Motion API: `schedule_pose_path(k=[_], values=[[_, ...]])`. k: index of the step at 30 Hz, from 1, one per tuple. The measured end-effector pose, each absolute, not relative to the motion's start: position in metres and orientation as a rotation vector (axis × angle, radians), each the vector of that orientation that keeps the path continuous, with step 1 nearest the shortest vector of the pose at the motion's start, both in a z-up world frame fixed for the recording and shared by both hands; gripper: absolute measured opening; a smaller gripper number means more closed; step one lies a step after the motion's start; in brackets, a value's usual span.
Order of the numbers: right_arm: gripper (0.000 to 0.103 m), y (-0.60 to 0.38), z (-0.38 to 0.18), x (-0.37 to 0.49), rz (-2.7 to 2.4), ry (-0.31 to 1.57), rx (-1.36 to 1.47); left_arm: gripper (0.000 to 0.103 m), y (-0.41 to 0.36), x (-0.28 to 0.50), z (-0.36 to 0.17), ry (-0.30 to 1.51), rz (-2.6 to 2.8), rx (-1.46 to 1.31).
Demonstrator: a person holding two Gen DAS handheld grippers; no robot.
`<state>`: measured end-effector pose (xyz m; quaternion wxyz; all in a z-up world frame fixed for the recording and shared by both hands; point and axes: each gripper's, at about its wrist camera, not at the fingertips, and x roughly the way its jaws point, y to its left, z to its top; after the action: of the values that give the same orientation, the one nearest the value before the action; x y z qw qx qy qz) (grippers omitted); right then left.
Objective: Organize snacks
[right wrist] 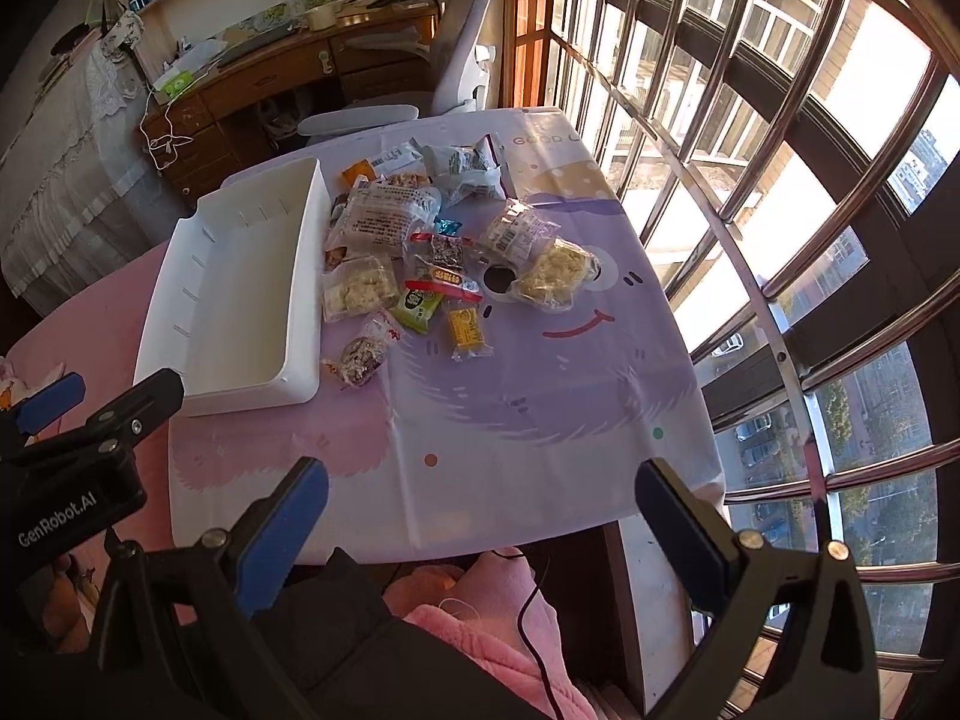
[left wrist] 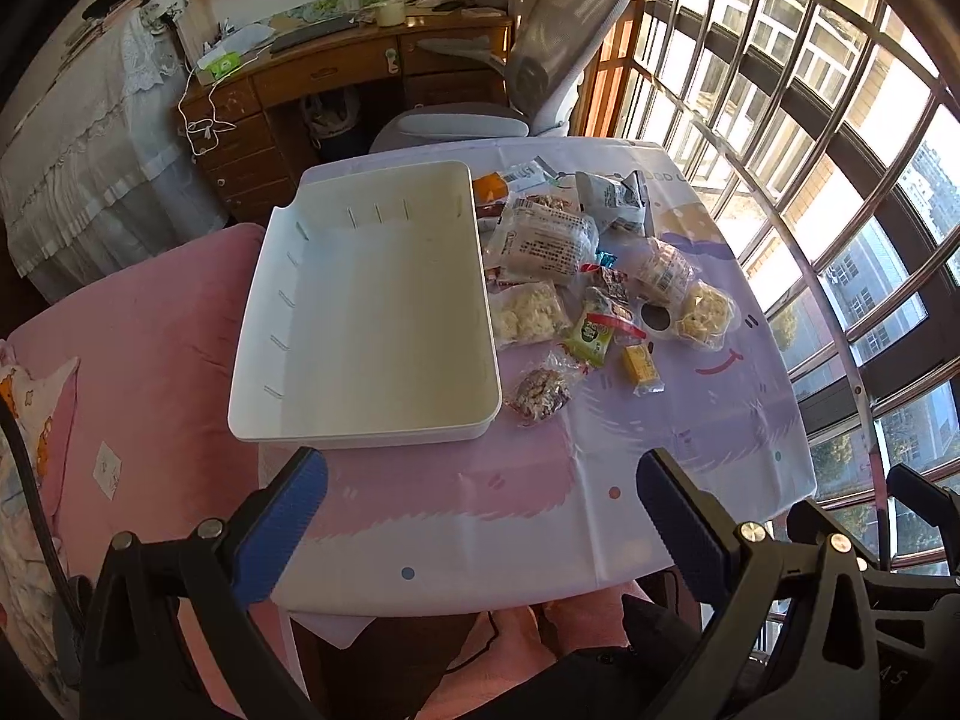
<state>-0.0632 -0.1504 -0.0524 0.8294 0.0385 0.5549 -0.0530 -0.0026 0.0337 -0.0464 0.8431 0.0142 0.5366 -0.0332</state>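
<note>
Your right claw (right wrist: 482,495) hangs spread wide and empty over the near edge of the counter (right wrist: 540,420); your left claw (left wrist: 482,495) is equally wide, its housing reading "GenRobot.AI". The snacks (right wrist: 420,252) lie heaped mid-counter, just right of the empty white tray (right wrist: 300,276). On the far cloth you can read "GOOD"; packet print is too small.

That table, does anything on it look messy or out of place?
Yes. The snacks lie in a loose, overlapping heap on the tablecloth, while the white tray beside them holds nothing. No packet looks torn or spilled. Both tongs hang open, short of the pile.
</note>
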Motion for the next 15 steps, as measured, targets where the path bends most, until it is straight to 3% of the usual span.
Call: schedule_pose_path(k=[15], values=[[0.1, -0.191, -0.06, -0.043, -0.107, 1.138, 0.075, 0.102, -0.013, 0.017, -0.053, 1.15, -0.085, 0.057]])
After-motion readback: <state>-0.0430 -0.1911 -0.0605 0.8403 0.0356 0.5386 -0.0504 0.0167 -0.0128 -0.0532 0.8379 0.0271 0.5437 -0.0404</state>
